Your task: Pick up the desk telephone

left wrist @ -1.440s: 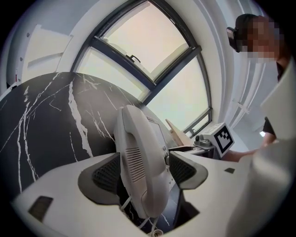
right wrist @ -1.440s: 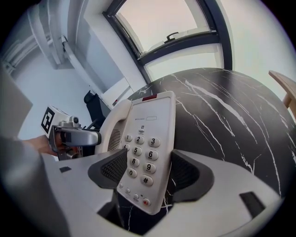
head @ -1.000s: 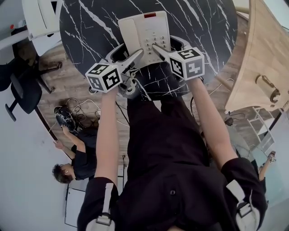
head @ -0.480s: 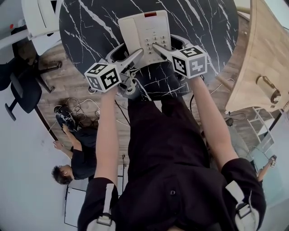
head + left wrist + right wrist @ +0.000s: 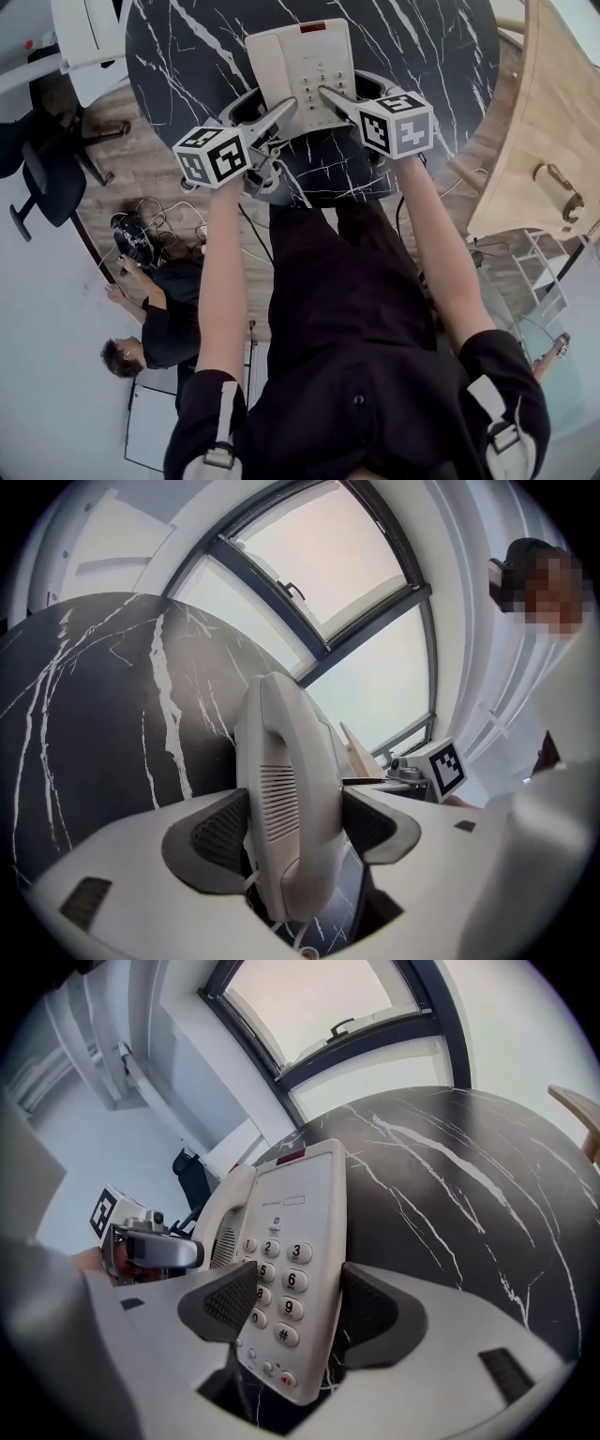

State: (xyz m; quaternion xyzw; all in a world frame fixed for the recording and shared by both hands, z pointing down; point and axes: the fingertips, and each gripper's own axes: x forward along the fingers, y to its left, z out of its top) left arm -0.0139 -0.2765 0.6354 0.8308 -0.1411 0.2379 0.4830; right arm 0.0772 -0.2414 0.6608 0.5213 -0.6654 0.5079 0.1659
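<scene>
Black marble with white veins makes up the round table (image 5: 187,56) in front of you, above a wood-plank floor (image 5: 141,164). Near the table's edge closest to you lies the white plastic desk telephone (image 5: 300,56). It has a red strip at its far end, and its handset (image 5: 286,799) sits along its left side. None of the 3 views shows whether it has left the surface.

Both of your grippers are on it, 1 at each near corner. Your left gripper (image 5: 295,822) has the handset between its 2 dark ribbed pads (image 5: 220,832). Its jaws are closing, and each pad already sits against a side of the handset. Your right gripper (image 5: 300,1307) is clamped on the keypad half of the telephone. Its left pad lies over the number keys and its right pad sits against the telephone's right edge. The 2 marker cubes sit just short of the table edge, well apart from each other.

To your left, a black office chair (image 5: 42,178) stands on the floor, and a tangle of cables (image 5: 150,225) lies near the table. A second person in dark clothes (image 5: 155,328) crouches beside those cables. Pale wooden furniture (image 5: 553,112) stands to your right. A large window (image 5: 328,574) rises beyond the table.
</scene>
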